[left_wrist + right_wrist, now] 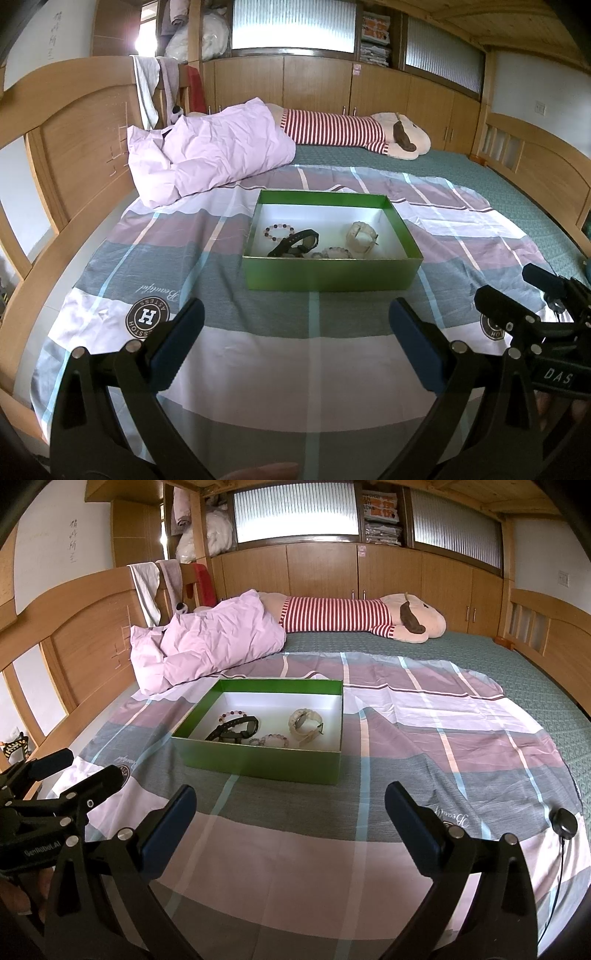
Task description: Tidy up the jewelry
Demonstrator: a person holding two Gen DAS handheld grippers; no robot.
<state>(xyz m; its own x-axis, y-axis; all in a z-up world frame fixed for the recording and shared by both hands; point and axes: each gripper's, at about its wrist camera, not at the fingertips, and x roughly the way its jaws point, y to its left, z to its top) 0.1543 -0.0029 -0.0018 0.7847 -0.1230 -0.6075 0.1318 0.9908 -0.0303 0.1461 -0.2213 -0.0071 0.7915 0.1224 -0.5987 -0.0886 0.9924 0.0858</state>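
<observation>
A green box [328, 275] [258, 764] with a white inside sits on the plaid sheet. In it lie a black watch [295, 243] [234, 729], a white watch [360, 234] [304, 722], a pink bead bracelet [279, 230] [232, 715] and a second bead bracelet [334, 253] [269, 740]. My left gripper [295, 332] is open and empty, short of the box. My right gripper [290, 819] is open and empty, short of the box and to its right. Each gripper shows in the other's view, the right [535, 314] and the left [66, 790].
A pink duvet [207, 155] and a striped plush toy [354, 129] lie behind the box. Wooden bed rails [62, 147] run along the left and right [535, 162]. A small black puck on a cable [563, 823] lies on the sheet at right.
</observation>
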